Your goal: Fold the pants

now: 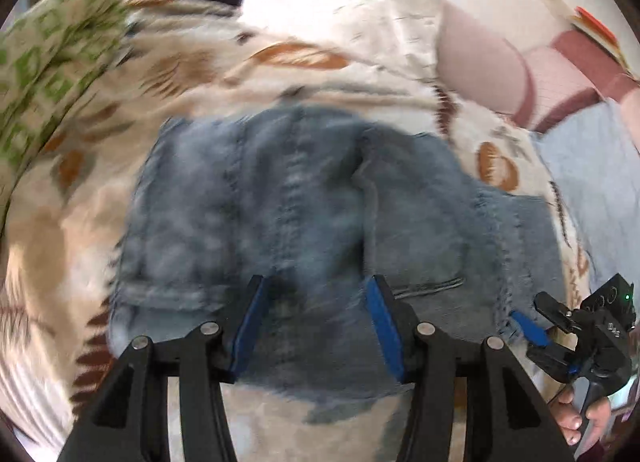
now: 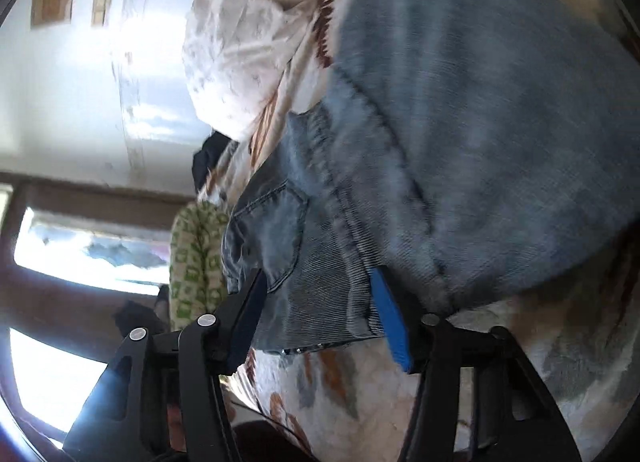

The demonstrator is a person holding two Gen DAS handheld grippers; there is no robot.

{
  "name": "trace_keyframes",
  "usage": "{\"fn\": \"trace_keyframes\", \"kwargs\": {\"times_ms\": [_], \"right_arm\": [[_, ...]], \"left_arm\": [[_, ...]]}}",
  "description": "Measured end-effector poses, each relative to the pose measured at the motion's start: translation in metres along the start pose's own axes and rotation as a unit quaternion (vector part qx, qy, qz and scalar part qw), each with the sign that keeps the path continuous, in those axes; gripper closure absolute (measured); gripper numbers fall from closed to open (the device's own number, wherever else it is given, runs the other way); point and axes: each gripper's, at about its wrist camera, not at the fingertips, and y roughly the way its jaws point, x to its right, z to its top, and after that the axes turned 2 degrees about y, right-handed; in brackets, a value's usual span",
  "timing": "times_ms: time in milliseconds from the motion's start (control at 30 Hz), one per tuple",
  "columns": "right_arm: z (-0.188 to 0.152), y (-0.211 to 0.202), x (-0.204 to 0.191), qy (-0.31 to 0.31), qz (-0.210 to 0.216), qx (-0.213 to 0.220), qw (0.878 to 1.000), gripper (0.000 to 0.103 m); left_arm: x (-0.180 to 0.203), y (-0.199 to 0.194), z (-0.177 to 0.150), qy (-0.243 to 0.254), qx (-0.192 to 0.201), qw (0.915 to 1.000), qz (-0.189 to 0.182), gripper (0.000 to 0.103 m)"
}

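Jeans (image 1: 304, 198) lie part-folded on patterned bedspread (image 1: 80, 222), waistband nearest; left gripper (image 1: 316, 326) over near edge, jaws apart, nothing pinched; right gripper (image 2: 320, 326) straddles waistband corner, pads not visibly pressing; step, prob: regrasp for next fold; next needs both clamping edge.

One pair of jeans (image 1: 304, 198), two tongs (image 1: 316, 326) (image 2: 316, 326), one green-patterned cloth (image 1: 52, 62), one white pillow (image 2: 236, 62).
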Motion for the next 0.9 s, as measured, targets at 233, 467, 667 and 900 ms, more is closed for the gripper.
{"fn": "trace_keyframes", "kwargs": {"times_ms": [233, 467, 667, 900], "right_arm": [[0.006, -0.001, 0.029, 0.024, -0.013, 0.015, 1.0, 0.103], [0.006, -0.002, 0.027, 0.005, -0.027, 0.022, 0.999, 0.103], [0.003, 0.002, -0.005, -0.059, -0.101, 0.028, 0.993, 0.103], [-0.015, 0.048, -0.109, -0.239, -0.197, -0.011, 0.951, 0.073]], "left_arm": [[-0.007, -0.014, -0.022, 0.004, 0.02, 0.9998, -0.004, 0.049], [-0.046, -0.046, -0.05, -0.042, 0.076, 0.9957, 0.033, 0.049], [-0.078, -0.039, -0.051, -0.1, 0.084, 0.9891, 0.069, 0.048], [-0.086, -0.031, -0.05, -0.123, 0.074, 0.986, 0.084, 0.036]]}}
